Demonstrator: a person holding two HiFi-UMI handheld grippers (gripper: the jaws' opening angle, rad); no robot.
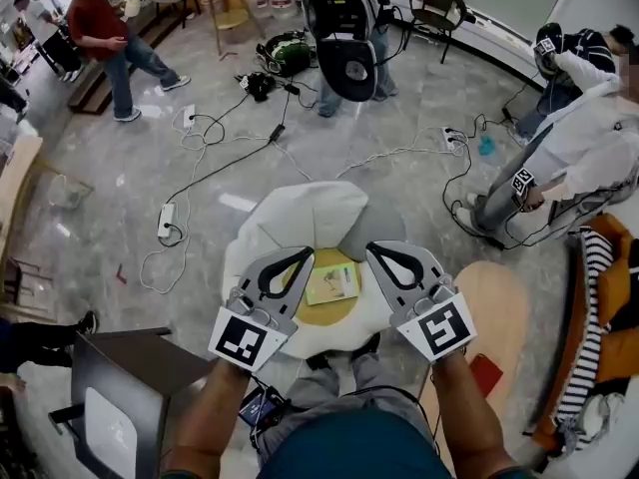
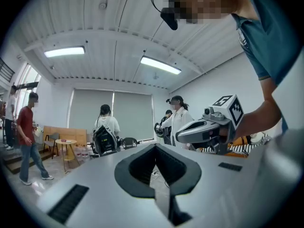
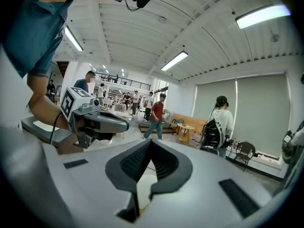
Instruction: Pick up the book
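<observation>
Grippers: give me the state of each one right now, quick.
Left gripper: jaws closed, nothing held.
Right gripper: jaws closed, nothing held.

An open lab or studio: cables (image 1: 222, 170) and power strips (image 1: 166, 220) across a stone floor (image 1: 90, 168), strip lights (image 2: 160, 65), a white-coated person (image 1: 599, 133)
</observation>
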